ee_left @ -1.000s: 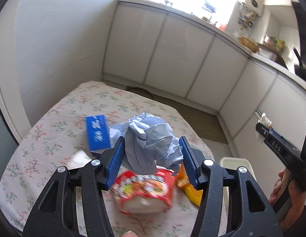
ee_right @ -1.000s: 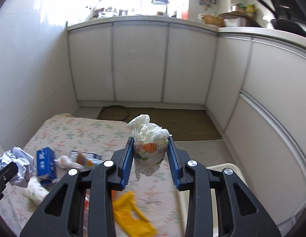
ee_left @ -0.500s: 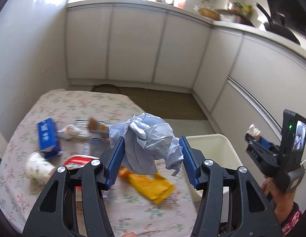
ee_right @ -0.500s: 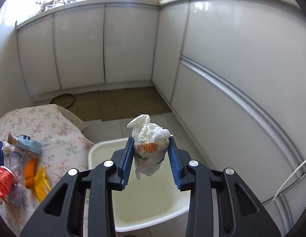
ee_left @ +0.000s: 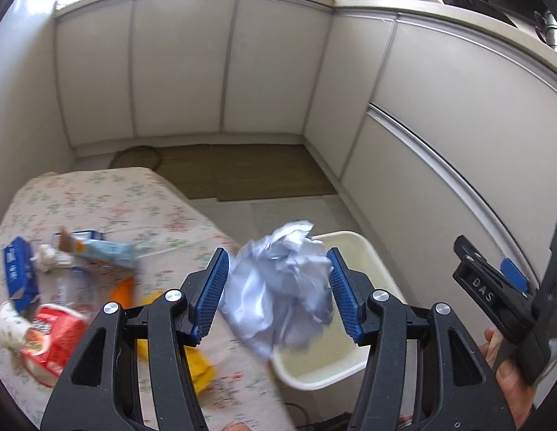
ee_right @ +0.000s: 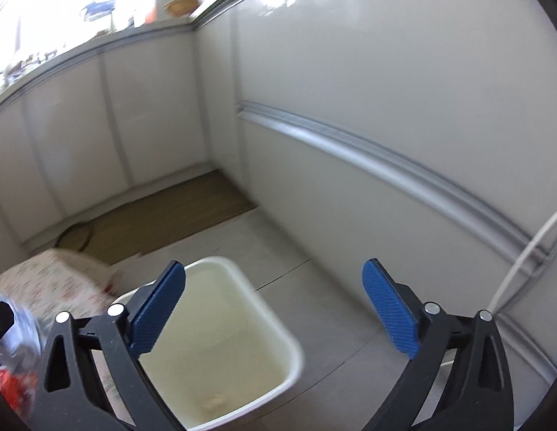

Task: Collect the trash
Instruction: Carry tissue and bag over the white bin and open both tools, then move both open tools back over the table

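Observation:
A crumpled wad of pale blue paper (ee_left: 278, 287) sits between the blue pads of my left gripper (ee_left: 276, 255), which is shut on it above the table's right edge. Just beyond stands a cream plastic bin (ee_left: 372, 251) on the floor. In the right wrist view my right gripper (ee_right: 275, 265) hangs over the bin (ee_right: 221, 260); its jaws are opening wide and nothing is between them. A small pale scrap (ee_right: 215, 402) lies at the bottom of the bin. One of the right gripper's fingers (ee_left: 476, 280) shows at the right of the left wrist view.
The table's floral cloth (ee_left: 109, 197) carries a blue box (ee_left: 18, 273), a red noodle cup (ee_left: 52, 337), a snack wrapper (ee_left: 99, 251) and a yellow wrapper (ee_left: 199, 362). White cabinets (ee_left: 440, 125) run close past the bin. A brown mat (ee_left: 242, 168) covers the floor beyond.
The right gripper swung from the table to over the bin and opened; the white tissue wad it held has left its jaws. The left gripper carried the blue paper rightward toward the bin.

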Demonstrator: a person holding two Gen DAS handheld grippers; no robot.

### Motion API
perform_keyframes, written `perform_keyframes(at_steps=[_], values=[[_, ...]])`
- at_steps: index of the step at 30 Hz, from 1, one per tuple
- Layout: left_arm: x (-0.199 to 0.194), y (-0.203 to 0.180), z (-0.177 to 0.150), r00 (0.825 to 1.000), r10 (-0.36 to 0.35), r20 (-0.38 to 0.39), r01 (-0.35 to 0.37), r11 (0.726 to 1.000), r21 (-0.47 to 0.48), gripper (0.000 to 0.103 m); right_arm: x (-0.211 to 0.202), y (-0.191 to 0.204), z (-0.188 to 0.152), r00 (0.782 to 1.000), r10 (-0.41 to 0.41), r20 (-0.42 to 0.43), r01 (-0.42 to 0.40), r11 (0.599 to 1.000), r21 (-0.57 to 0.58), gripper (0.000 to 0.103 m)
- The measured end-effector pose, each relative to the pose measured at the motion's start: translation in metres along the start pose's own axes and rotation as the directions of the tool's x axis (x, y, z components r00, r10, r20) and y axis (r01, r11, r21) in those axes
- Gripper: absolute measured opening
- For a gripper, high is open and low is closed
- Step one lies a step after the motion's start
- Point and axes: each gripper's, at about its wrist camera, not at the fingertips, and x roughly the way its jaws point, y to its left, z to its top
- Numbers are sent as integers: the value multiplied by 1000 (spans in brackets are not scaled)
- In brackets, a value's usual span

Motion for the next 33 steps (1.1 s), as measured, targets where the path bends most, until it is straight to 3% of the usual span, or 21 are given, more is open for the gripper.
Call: perform_keyframes(at_steps=[4, 9, 13, 16, 20, 33], values=[[13, -23, 7, 1000, -25, 5, 25, 999, 45, 54, -11, -17, 6, 999, -23, 42, 21, 999, 45, 96], [34, -40, 15, 998, -63, -17, 64, 995, 72, 55, -3, -33, 7, 998, -68, -10, 68, 996, 60, 96], [40, -44, 18, 997, -64, -31, 66, 995, 74, 67, 1, -38, 11, 998, -64, -20, 65, 995, 78, 96], [36, -44, 17, 999, -33, -18, 35, 995, 90, 83, 1, -34, 13, 999, -50, -10, 50, 996, 74, 96], [25, -39, 18, 1000, 21, 20, -23, 995, 95, 95, -5, -18, 13, 999, -33, 25, 32, 999, 21, 96], [-22, 9, 11, 981, 180, 77, -183, 983, 32, 96, -44, 41, -4, 996, 74, 58, -68, 993, -97, 96]])
